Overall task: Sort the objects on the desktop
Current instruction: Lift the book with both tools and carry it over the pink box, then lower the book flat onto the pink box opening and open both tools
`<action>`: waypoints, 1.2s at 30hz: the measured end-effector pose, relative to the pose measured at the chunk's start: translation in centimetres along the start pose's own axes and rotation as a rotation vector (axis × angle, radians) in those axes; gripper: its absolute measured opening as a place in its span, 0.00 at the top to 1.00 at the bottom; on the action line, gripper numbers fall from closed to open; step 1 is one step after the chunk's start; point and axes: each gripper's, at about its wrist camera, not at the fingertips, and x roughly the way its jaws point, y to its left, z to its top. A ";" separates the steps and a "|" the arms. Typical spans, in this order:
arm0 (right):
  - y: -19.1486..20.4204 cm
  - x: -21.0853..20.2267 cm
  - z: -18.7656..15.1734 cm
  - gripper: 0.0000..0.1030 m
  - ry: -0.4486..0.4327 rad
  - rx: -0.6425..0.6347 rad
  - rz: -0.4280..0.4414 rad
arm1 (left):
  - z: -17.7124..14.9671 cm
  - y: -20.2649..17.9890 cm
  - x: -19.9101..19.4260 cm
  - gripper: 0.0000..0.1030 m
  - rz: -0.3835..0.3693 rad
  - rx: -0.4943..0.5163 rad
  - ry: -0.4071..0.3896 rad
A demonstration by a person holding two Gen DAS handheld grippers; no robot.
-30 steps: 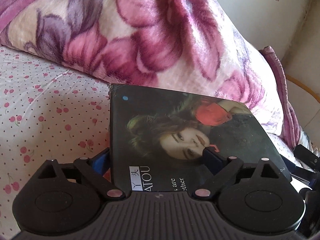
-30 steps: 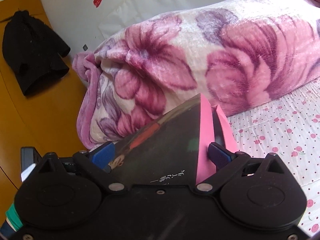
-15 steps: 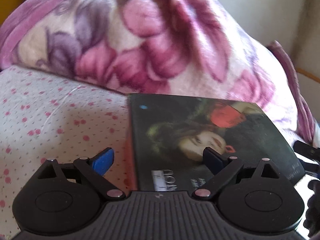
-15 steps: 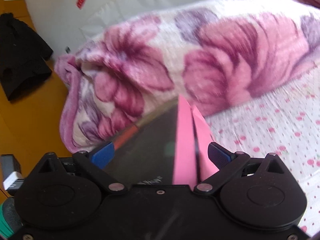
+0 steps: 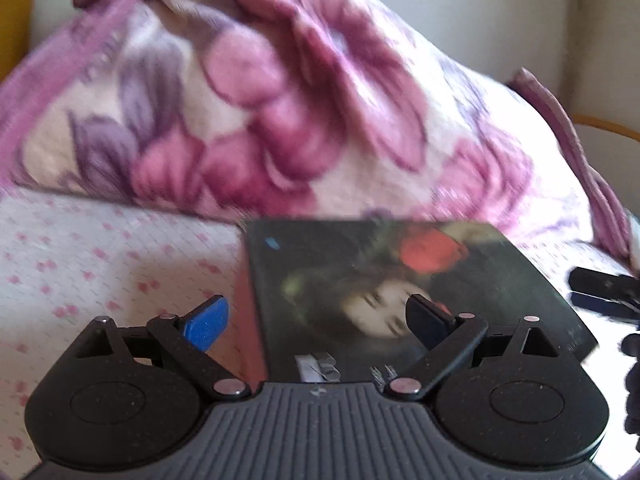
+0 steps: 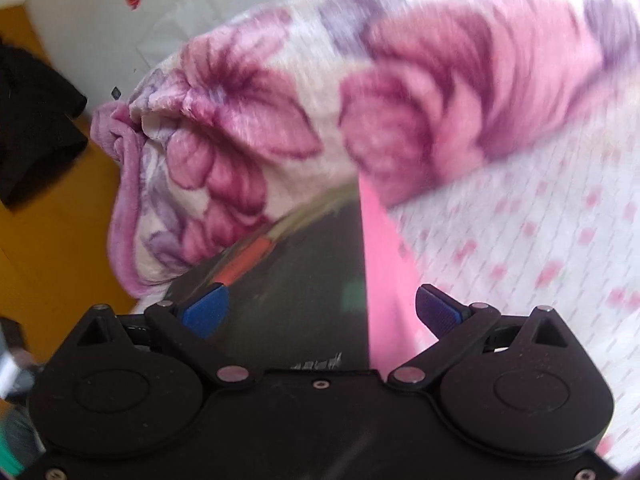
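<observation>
A dark book with a woman's face and a red flower on its cover lies flat on the cherry-print bed sheet. My left gripper is open, its blue fingers spread over the book's near left edge, not clamping it. In the right wrist view the same book shows a dark cover and a pink edge. My right gripper is open with its fingers on either side of the book's near end. The right gripper's fingers also show at the right edge of the left wrist view.
A rolled pink and purple flowered blanket lies just behind the book. A white wall stands behind it. An orange wooden surface with a black garment lies left of the bed in the right wrist view.
Both grippers have opened and let go of the book. Both have drawn back a little and shifted, and the book now lies flat on the sheet. The views are blurred by motion.
</observation>
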 end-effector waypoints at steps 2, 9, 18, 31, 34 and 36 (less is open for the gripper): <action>1.7 -0.7 0.1 0.01 -0.047 -0.130 0.009 | 0.3 -0.3 -0.6 0.07 -0.018 0.022 -0.038; 4.9 0.2 -1.2 0.01 0.011 -0.299 0.119 | -0.5 -2.8 0.1 0.07 -0.075 0.153 -0.004; 4.3 1.6 -1.7 0.02 0.101 -0.293 0.096 | -1.8 -4.5 1.0 0.07 -0.053 0.247 0.045; 6.2 1.7 -2.0 0.01 0.149 -0.342 -0.005 | -2.4 -5.7 0.1 0.06 0.015 0.204 0.073; 6.8 1.3 -2.2 0.01 0.168 -0.335 -0.040 | -2.6 -6.3 -0.4 0.06 0.042 0.188 0.082; 7.0 0.9 -2.4 0.01 0.180 -0.335 -0.054 | -3.0 -6.6 -0.9 0.06 0.042 0.188 0.082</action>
